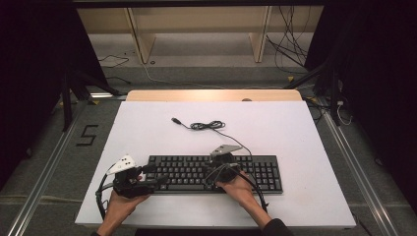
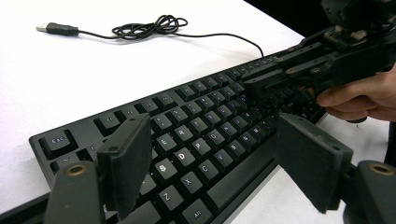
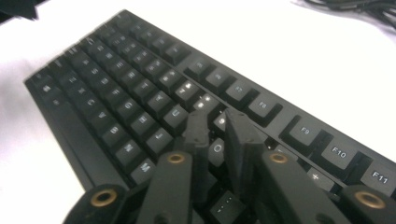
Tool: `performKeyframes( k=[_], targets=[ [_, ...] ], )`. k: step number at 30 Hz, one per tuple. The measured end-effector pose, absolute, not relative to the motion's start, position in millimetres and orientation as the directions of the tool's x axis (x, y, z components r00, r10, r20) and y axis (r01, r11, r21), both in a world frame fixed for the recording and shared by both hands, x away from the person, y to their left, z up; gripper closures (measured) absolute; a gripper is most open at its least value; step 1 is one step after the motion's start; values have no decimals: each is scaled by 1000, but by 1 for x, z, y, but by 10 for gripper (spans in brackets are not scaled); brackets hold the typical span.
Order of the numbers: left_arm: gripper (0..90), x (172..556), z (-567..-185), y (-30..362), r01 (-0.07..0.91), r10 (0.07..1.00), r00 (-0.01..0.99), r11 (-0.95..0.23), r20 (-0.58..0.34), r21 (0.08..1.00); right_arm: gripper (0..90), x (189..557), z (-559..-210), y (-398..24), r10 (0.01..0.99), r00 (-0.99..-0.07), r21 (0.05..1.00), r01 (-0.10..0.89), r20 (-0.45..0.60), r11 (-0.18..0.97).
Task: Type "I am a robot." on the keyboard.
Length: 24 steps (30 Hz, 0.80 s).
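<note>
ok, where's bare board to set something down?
Free: the white board left of the USB cable, the right strip beside the keyboard, and the near edge. Crowded: mid-keyboard, where the left tool and right tool work.

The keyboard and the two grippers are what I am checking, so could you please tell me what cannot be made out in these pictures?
- High view: legends on the keyboard are too small to read.
- Right gripper view: the right gripper stands nearly closed over the keys; its own jaws hide whether they pinch a keycap or only touch it.
- Left gripper view: the open left gripper covers the lower key rows, and the frame edge cuts off the keyboard's far end.
- Right gripper view: the cable is cut by the top edge.
</note>
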State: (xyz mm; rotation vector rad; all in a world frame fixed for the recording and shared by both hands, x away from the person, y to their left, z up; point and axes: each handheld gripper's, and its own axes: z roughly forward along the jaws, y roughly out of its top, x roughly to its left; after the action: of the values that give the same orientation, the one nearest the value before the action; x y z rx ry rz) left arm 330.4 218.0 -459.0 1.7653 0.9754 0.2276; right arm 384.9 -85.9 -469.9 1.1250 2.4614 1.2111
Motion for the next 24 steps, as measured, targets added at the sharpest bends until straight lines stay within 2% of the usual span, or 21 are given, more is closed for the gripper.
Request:
performKeyframes(
  k=[4, 8, 11, 24],
  targets=[
    [275, 331, -459, 218, 508, 710, 643, -114, -287, 854, 685, 382, -465, -89, 689, -702, 752, 549, 178, 365],
    [286, 332, -460, 217, 518, 716, 634, -114, -291, 847, 528, 377, -461, -93, 681, -708, 759, 544, 187, 358],
    [303, 334, -460, 217, 527, 722, 626, -113, -295, 843, 462, 374, -459, -95, 676, -713, 763, 538, 187, 357],
    [420, 346, -457, 208, 556, 737, 610, -136, -292, 820, 362, 359, -453, -107, 659, -724, 787, 522, 204, 330]
  ],
)
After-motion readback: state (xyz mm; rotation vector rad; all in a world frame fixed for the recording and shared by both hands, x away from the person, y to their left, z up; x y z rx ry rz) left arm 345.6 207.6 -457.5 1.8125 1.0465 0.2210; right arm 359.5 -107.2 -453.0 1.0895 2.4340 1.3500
